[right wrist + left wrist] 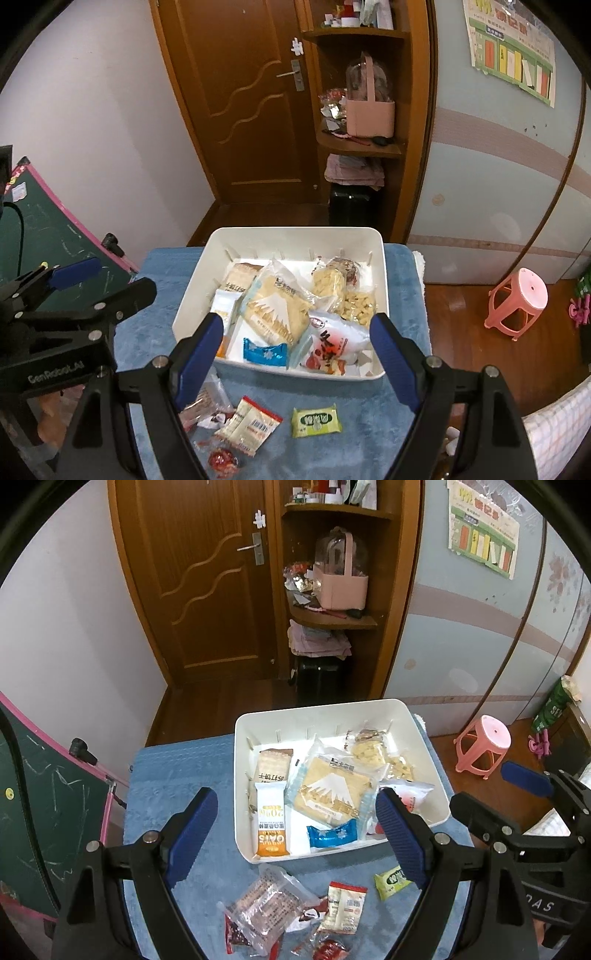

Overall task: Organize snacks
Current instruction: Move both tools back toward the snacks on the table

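Note:
A white bin [417, 720] [295, 233] holds several snack packs, among them a mountain-print cracker pack [330, 794] [277, 314] and a small blue packet [332, 834] [264, 352]. In front of it on the blue cloth lie a green packet [389, 880] [316, 422], a cream packet with red trim [343, 908] [249, 430], a clear wafer pack [267, 908] and a red candy [221, 459]. My left gripper [297, 836] is open and empty above the loose snacks. My right gripper [297, 360] is open and empty over the bin's front edge.
The blue-covered table [173, 775] [402, 288] is small, with floor beyond its edges. A green chalkboard [40, 812] stands at left. A pink stool [484, 747] [517, 302] sits at right. A wooden door [199, 572] and shelves [332, 616] are behind.

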Action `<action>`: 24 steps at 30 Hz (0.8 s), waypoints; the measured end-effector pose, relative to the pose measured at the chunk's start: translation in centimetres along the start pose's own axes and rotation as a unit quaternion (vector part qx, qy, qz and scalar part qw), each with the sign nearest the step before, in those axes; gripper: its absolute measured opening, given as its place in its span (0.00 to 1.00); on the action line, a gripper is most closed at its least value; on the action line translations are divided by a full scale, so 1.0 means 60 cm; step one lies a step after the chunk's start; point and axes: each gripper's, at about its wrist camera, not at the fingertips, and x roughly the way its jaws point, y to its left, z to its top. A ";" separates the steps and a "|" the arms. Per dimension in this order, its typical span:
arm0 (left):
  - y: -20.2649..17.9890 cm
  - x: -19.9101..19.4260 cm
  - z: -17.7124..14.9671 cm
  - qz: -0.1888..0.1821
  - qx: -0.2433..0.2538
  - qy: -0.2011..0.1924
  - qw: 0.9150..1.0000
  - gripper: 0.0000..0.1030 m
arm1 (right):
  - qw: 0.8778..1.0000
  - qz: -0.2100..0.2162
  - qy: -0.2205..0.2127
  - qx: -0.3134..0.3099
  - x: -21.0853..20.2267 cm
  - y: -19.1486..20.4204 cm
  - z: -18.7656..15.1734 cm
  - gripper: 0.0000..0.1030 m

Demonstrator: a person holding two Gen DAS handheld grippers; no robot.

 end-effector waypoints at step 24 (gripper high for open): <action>0.094 -0.108 -0.148 0.007 0.011 0.014 1.000 0.85 | 0.996 0.049 0.037 -0.057 -0.051 0.090 -0.140 0.80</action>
